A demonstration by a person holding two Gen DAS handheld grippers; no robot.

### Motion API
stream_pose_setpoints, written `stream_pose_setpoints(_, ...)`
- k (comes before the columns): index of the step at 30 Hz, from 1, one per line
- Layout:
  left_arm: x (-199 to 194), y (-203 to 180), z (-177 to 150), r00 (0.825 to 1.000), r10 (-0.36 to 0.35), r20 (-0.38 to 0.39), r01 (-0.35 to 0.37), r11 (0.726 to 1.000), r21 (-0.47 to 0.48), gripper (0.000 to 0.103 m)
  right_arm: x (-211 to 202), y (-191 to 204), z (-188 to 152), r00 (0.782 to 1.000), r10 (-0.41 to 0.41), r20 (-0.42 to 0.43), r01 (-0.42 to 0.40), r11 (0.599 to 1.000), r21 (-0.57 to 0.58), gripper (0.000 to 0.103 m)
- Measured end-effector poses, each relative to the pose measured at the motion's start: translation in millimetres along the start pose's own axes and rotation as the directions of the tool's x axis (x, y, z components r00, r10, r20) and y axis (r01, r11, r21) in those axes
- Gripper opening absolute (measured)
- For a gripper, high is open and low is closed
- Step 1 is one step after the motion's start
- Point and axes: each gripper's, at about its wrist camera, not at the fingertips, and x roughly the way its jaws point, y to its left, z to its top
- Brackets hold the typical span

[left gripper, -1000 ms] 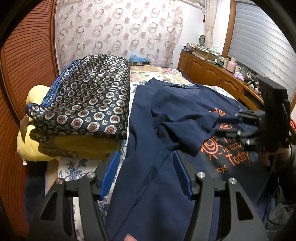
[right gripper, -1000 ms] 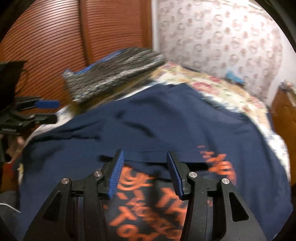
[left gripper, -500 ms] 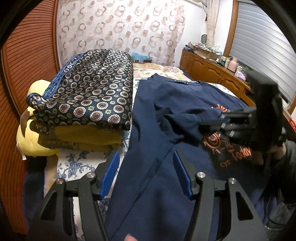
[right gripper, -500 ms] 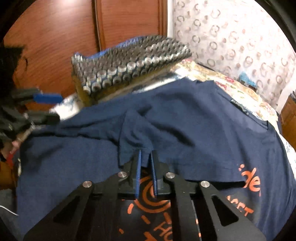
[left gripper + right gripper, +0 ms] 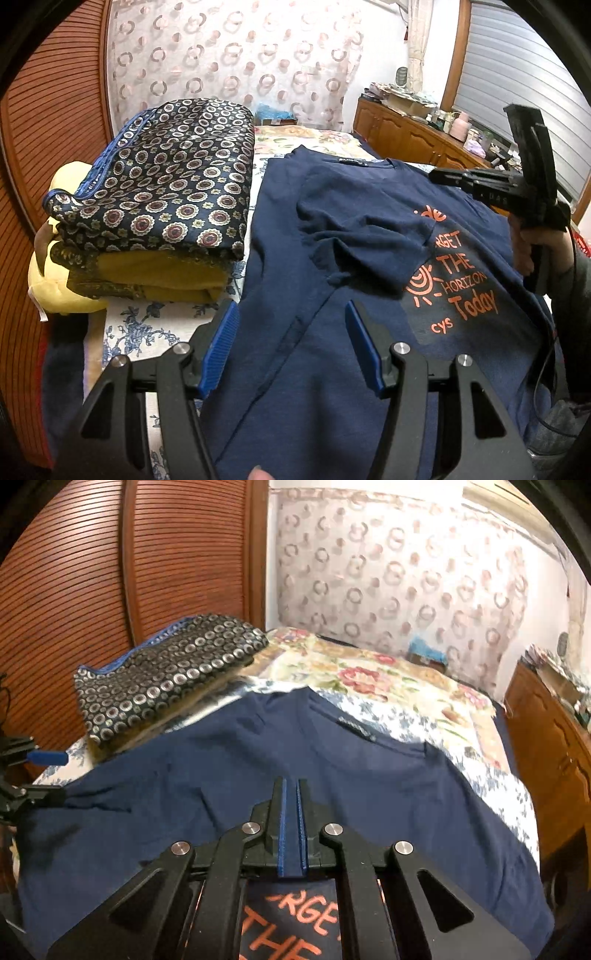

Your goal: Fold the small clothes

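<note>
A navy T-shirt (image 5: 354,236) with orange print lies spread on the bed, its left sleeve folded in over the chest. It also shows in the right wrist view (image 5: 258,775). My left gripper (image 5: 291,347) is open and empty, just above the shirt's left side near the hem. My right gripper (image 5: 291,794) is shut with nothing seen between its pads, raised above the shirt's chest. The right gripper also shows in the left wrist view (image 5: 439,175), above the shirt's right shoulder.
A stack of folded bedding, patterned navy quilt (image 5: 166,177) over yellow blankets (image 5: 155,273), sits left of the shirt. A wooden louvred wardrobe (image 5: 129,561) stands behind it. A wooden dresser (image 5: 413,133) with clutter runs along the right wall.
My right gripper closed on the folded sleeve, then lifted away up and toward the right shoulder, jaws still shut. The sleeve stays folded on the chest. My left gripper stayed open, almost still.
</note>
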Motion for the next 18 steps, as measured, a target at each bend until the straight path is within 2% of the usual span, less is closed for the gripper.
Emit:
stream_pose_setpoints(2,2.1,-0.8,0.0,1.0,0.001,-0.003,-0.001,1.0,0.0,0.059,-2.1,-0.5,-7.6,1.0,0.023,-0.005,-0.023,1.0,0.009,0.005)
stream_pose_setpoints(3,3.1,-1.3,-0.2,1.0,0.0,-0.005,0.0,1.0,0.0,0.059,-2.7,-0.1,-10.9,1.0,0.028,-0.009,-0.028,1.0,0.011,0.011)
stream_pose_setpoints(4,4.9,-2.2,-0.4,1.0,-0.002,-0.008,0.002,1.0,0.002,0.059,-3.9,-0.1,-14.3,1.0,0.02,-0.013,-0.02,1.0,0.01,0.017)
stream_pose_setpoints(6,8.7,-5.8,-0.2,1.0,-0.003,-0.016,0.003,1.0,0.01,0.059,-5.9,-2.8,-20.1,1.0,0.007,-0.018,-0.007,1.0,0.018,0.021)
stream_pose_setpoints(9,14.6,-12.0,2.3,1.0,-0.012,-0.026,0.013,1.0,0.026,0.059,-10.6,-14.4,-30.1,0.999,-0.018,-0.034,0.02,0.998,0.051,0.037)
stream_pose_setpoints(10,17.6,-14.7,3.7,0.999,-0.015,-0.028,0.016,0.999,0.033,0.059,-14.3,-19.8,-34.4,0.999,-0.031,-0.037,0.033,0.998,0.061,0.039)
stream_pose_setpoints(18,42.4,-29.6,18.6,0.998,-0.033,-0.056,0.037,0.997,0.073,0.059,-59.2,-86.1,-74.8,0.987,-0.147,-0.068,0.156,0.977,0.144,0.04)
